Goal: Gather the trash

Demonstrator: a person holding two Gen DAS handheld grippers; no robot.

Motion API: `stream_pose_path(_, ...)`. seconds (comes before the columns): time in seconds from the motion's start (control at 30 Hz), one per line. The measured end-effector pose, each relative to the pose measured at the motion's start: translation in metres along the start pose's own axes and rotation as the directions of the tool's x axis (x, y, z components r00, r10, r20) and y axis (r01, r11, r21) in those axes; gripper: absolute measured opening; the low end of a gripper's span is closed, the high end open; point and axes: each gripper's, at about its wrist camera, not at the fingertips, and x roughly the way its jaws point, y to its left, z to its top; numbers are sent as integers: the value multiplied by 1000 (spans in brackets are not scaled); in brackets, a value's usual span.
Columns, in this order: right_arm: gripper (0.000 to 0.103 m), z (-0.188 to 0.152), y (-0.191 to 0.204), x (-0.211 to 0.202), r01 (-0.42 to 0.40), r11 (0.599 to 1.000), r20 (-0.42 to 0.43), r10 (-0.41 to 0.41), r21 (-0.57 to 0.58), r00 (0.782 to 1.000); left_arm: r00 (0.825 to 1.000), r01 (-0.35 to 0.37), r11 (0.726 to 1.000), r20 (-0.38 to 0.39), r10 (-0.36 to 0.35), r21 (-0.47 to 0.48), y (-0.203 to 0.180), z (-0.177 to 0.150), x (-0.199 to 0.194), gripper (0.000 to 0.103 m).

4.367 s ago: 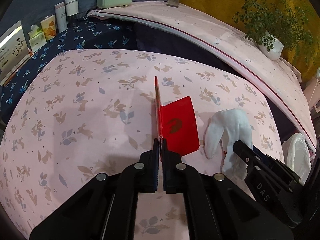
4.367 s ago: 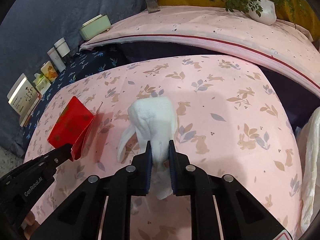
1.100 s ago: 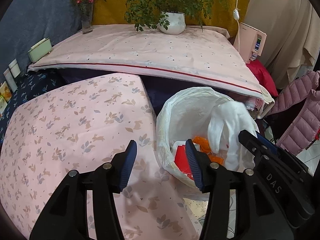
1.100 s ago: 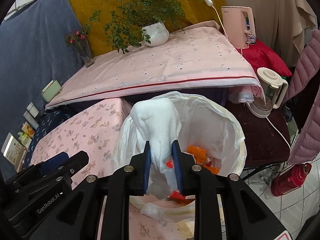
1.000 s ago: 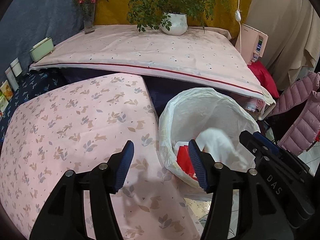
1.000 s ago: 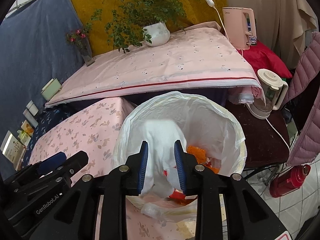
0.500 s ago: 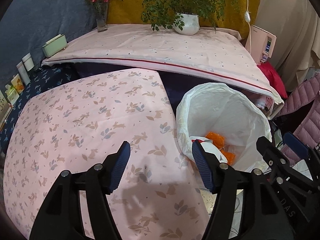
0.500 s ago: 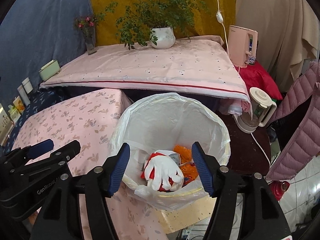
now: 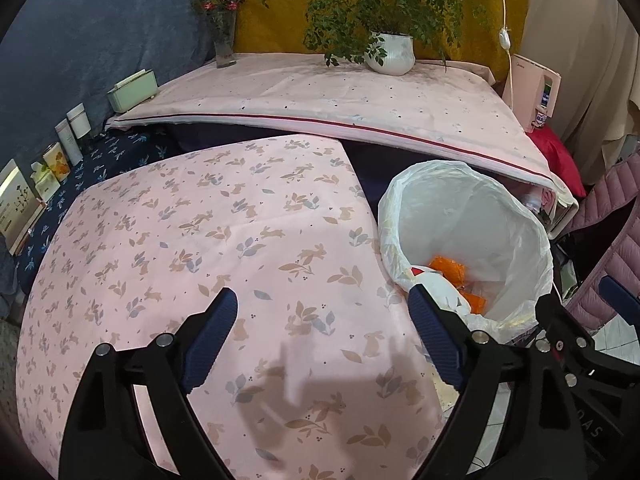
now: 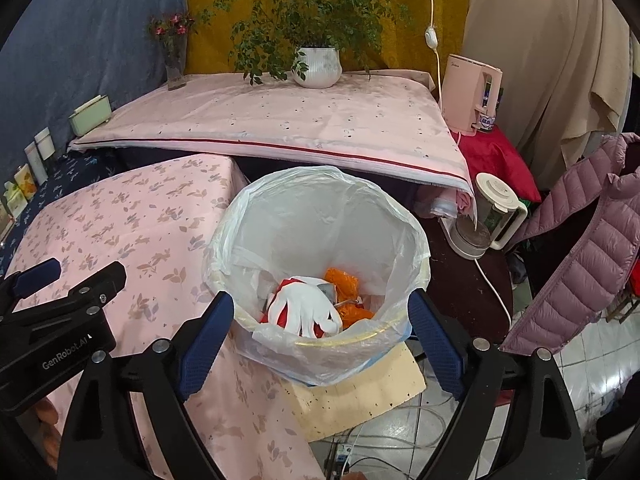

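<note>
Right wrist view: the right claw [image 10: 320, 320] is seen spread wide above the bin [image 10: 416, 248], its blue-padded fingers [image 10: 204, 340] flanking the white liner and nothing held between them. Inside the bin, a white glove [image 10: 304, 310] is shown lying on top of red packaging [image 10: 280, 314], with orange wrappers [image 10: 346, 288] just beside it. The bin is placed just beside the corner of the bench [image 10: 120, 232], which is covered by a pink rabbit-print cloth, and it is set on a pale board [image 10: 360, 396] on the tiled floor. The left claw [image 10: 60, 276] is visible at the left edge, over the bench.

From the left wrist view, the left claw [image 9: 322, 334] is likewise seen wide apart and empty, held over the bench [image 9: 200, 240] with its right finger [image 9: 436, 340] in front of the bin's rim [image 9: 460, 168]. The white glove [image 9: 440, 282] and orange wrappers [image 9: 448, 268] are glimpsed in the bin's bottom. A potted plant [image 9: 390, 56] is seen on the raised surface behind.
</note>
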Motion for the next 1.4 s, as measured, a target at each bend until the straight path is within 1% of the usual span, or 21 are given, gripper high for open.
stream_pose_path(0.03,87,-2,0,-1,0,1000,-1,0,-1,1000,1000,1,1000,-3,-1,-4,1,-1,0,83)
stream_pose_path(0.1,97,-3,-1,-2,6,1000,0,-6,-3,1000,1000,-1,1000,-9,1,-9,1,-3,0,83)
stream_pose_path(0.27,96,-6,-4,-4,15,1000,-4,-15,2,1000,1000,-7,1000,-15,7,-3,1,-8,-2,83)
stream_pose_path(0.37,96,-7,-3,-4,10,1000,-13,-10,-9,1000,1000,-15,1000,-18,15,-7,0,-11,-3,89)
stream_pose_path(0.8,96,-15,-1,-16,29,999,-3,-29,-43,1000,999,-25,1000,-24,25,7,-5,-18,-10,93)
stream_pose_path(1.4,96,-18,-1,-21,30,998,3,-30,-60,1000,999,-32,999,-38,32,-6,-5,-16,-12,93)
